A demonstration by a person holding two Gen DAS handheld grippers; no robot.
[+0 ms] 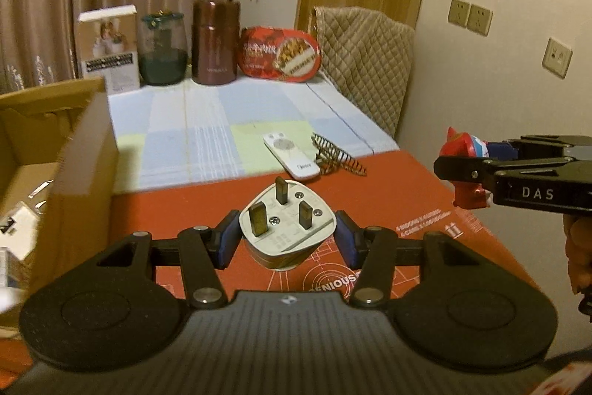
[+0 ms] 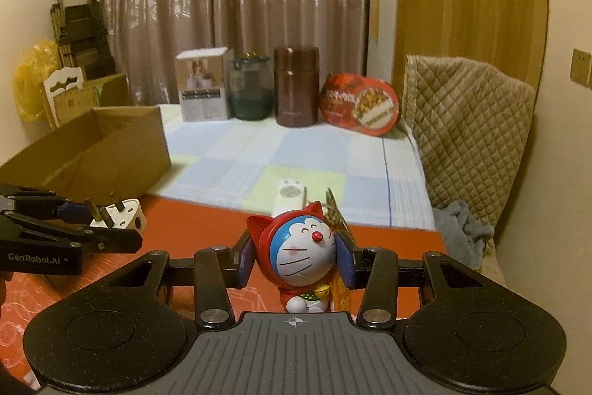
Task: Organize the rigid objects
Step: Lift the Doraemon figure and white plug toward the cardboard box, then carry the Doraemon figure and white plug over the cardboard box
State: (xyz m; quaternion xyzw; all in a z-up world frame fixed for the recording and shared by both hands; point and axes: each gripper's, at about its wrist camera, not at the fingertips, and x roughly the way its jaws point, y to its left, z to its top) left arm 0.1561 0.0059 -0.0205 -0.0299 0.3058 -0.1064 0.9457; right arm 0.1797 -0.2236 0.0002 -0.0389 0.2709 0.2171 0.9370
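The white three-pin plug [image 1: 286, 228] sits between the blue pads of the left claw [image 1: 286, 234], pinched on its two sides with its pins pointing up and forward; held by the body like this, the pins stay clear of the pads. It hangs above the red board [image 1: 425, 206] rather than resting on it. To the left of this claw stands the open cardboard box [image 1: 85, 150], probably the place where the rigid things are to go, which would explain why both items are carried in the air.

The blue-faced cat figurine in a red hood [image 2: 299, 254] is clamped at the head by the right claw [image 2: 296, 256], face turned up toward the camera; the head is the widest part, so it gives the pads the firmest seat. Both claws are therefore narrowed on their loads.

Ahead of both claws, on the checked cloth of the desk [image 1: 207, 121], a white remote [image 1: 290, 154] and a striped hair clip [image 1: 333, 154] lie touching, not yet picked up. Farther ahead, along the curtain, stand a white carton [image 1: 109, 47], a glass jar [image 1: 161, 49], a brown flask [image 1: 215, 43] and a red tin [image 1: 279, 54].
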